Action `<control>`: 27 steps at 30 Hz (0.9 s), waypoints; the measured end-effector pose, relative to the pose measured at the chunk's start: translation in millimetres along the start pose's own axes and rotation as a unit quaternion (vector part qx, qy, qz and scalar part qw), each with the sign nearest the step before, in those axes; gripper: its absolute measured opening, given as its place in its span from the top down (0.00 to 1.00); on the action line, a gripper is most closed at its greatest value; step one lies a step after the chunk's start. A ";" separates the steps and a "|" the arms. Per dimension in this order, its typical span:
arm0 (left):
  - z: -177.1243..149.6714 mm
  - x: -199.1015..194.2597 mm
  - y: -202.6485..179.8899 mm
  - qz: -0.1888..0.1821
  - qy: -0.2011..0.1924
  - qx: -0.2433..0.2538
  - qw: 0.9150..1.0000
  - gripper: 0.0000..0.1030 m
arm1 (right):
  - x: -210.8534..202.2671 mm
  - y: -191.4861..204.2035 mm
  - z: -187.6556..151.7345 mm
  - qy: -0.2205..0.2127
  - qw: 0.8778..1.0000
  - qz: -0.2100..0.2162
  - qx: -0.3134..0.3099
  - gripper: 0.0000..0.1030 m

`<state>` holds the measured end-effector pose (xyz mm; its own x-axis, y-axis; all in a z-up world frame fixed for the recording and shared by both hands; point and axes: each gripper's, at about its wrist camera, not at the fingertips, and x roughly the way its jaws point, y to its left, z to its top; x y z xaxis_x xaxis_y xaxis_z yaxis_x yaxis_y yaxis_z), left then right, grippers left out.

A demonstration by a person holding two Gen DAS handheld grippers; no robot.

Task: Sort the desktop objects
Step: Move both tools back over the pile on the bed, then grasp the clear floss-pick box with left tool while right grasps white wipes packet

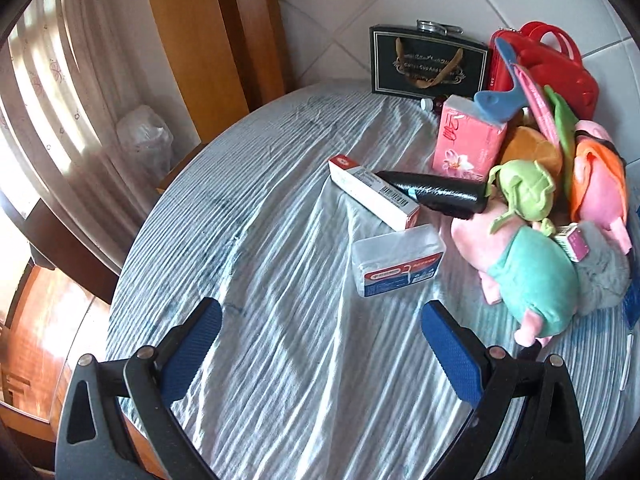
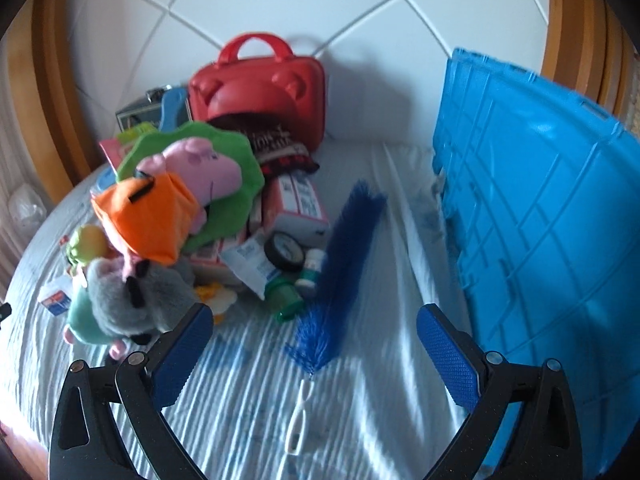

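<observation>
With both grippers' fingers apart and empty, the right gripper (image 2: 314, 344) should clamp the blue bristle brush's (image 2: 344, 264) white handle, beside the tall blue plastic crate (image 2: 540, 220).

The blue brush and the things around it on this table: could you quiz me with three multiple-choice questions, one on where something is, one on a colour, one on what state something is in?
1. In the right wrist view, where does the blue brush lie?
A. Between the toy pile and the blue crate
B. Inside the red case
C. On top of the crate

2. What colour is the handled case at the back wall?
A. Yellow
B. Red
C. Black

3. How is the right gripper?
A. Shut on the brush
B. Shut on a plush toy
C. Open, holding nothing

Answers:
1. A: the brush rests on the striped cloth, with the toy pile to one side and the blue crate to the other.
2. B: its shell and handle are plainly red.
3. C: the fingers stand wide apart with only cloth and the brush's white handle between them.
</observation>
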<state>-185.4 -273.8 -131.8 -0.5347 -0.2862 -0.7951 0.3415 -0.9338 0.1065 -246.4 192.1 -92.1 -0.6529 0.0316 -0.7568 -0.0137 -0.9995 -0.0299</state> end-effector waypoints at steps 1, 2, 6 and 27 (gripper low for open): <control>2.0 4.5 -1.6 -0.002 0.003 0.000 1.000 0.02 | 6.1 0.3 0.4 0.007 1.000 -0.002 0.000 0.00; 5.1 10.5 -5.1 -0.006 0.004 0.001 1.000 0.02 | 11.3 1.3 0.9 0.013 1.000 -0.003 0.000 0.00; 19.5 33.1 -25.9 -0.026 0.010 0.034 0.999 0.02 | 35.9 0.3 3.2 0.039 0.999 -0.011 -0.003 0.00; 42.7 142.0 -69.7 -0.102 0.119 0.097 0.983 0.65 | 139.8 11.5 10.1 0.131 0.991 0.012 -0.009 0.00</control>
<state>-318.1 -258.5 -226.6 -0.3734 -0.0516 -0.9262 0.0802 -0.9965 0.0232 -345.5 184.9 -191.7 -0.4335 0.0116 -0.9011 0.0151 -0.9997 -0.0202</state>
